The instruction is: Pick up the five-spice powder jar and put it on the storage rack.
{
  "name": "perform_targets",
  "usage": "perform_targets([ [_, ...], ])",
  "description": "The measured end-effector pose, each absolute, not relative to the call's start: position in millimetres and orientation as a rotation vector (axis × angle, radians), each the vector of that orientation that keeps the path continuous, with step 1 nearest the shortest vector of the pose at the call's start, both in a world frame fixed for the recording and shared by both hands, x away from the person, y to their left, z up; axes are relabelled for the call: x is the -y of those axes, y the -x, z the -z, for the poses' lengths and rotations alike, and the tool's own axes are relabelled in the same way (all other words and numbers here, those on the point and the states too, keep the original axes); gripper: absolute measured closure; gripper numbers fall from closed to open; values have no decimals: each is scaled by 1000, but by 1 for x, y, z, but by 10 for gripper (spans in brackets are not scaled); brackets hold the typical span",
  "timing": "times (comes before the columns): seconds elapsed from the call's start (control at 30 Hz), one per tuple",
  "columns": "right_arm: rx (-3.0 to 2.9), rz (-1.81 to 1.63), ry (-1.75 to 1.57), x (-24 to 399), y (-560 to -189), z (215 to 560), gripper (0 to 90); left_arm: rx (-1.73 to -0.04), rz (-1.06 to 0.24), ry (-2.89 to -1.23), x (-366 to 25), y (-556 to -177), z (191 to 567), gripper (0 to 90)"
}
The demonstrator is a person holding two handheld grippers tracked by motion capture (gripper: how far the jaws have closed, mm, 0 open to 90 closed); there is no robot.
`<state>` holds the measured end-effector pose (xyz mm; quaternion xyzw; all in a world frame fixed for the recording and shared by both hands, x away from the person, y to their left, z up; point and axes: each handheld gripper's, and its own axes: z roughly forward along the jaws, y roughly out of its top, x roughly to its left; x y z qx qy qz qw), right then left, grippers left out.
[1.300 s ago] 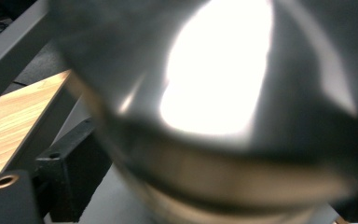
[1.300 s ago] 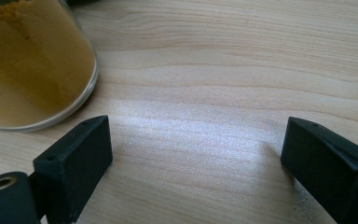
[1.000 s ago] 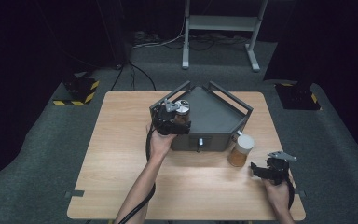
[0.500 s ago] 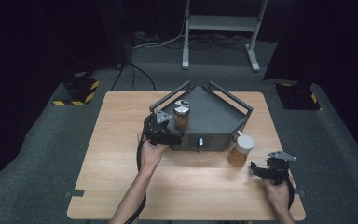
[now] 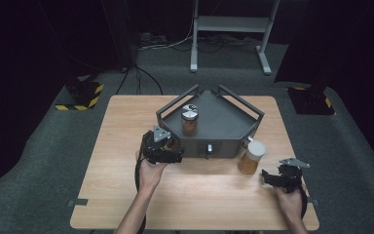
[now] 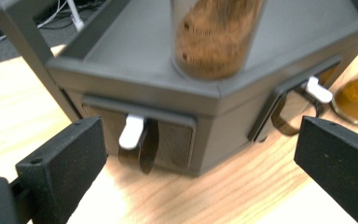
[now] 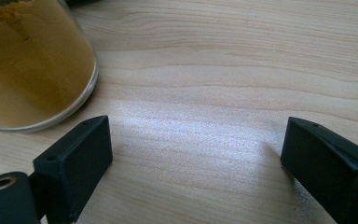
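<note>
Left gripper (image 5: 168, 157), jaws spread wide, nothing between the pads, hovering just off the near-left corner of the dark grey rack (image 5: 224, 127). Black, blocky jaws, matte, framing the rack's front panel and its white latch tab (image 6: 131, 131) without touching. Up on the rack's flat deck, near its left side, upright: a clear jar of brown powder (image 5: 190, 121), long axis vertical, silver lid on top. Rack itself five-sided, angular, matte metal or plastic, rails along the back edges, pointed end aimed away from the person. Right gripper (image 5: 276, 178), also wide open and empty, low over bare wood near the table's right edge. Just beside it, up and to the left: a second jar, orange-yellow powder (image 5: 251, 157), round glass, white cap, upright on the pale wood-grain table (image 5: 126, 141), close to the rack's right front corner.
</note>
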<state>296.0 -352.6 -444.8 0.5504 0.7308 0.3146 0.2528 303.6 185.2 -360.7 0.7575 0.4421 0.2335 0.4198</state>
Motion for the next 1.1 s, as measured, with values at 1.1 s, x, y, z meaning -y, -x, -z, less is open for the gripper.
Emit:
perform_targets([
  [1.1, -1987, -855, -1497, 352, -296, 445, 89, -1193, -496, -2010, -176, -300, 432, 24],
])
